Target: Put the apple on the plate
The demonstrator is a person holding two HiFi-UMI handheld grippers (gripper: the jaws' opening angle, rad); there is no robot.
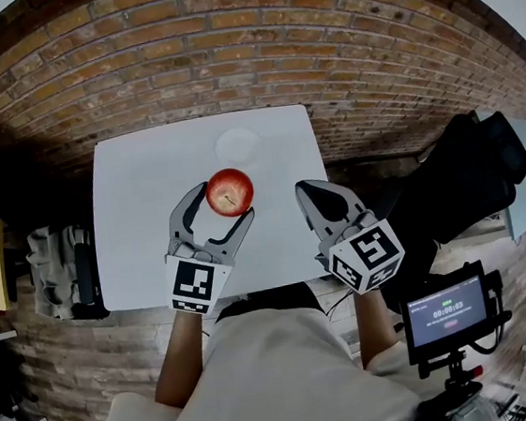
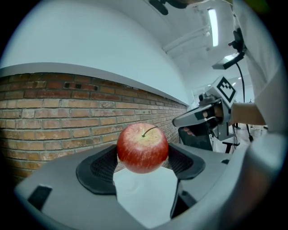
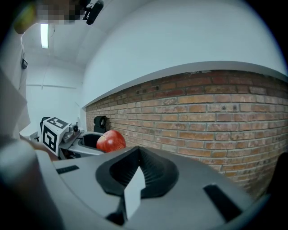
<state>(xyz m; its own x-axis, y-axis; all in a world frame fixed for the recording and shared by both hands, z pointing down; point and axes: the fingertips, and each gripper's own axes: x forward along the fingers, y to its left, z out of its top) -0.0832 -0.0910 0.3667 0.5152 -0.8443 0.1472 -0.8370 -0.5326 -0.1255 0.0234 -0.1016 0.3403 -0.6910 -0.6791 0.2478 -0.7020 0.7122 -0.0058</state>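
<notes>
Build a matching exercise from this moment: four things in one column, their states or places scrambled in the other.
Things:
1. apple
2. plate
3. left gripper
4. right gripper

States:
a. shut, holding nothing
b. empty, on the table beyond the fruit
c. red, held between two jaws
d. shut on the fruit

Pairs: 1-c, 2-b, 3-d, 4-a

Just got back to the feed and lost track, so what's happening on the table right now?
A person works with a handheld claw in each hand over a white table. The left claw is shut on the red apple, stem up, and holds it just short of the empty white plate, which lies farther back on the table. The right claw is shut and empty, off to the side of the apple. The apple is not yet on the plate.
</notes>
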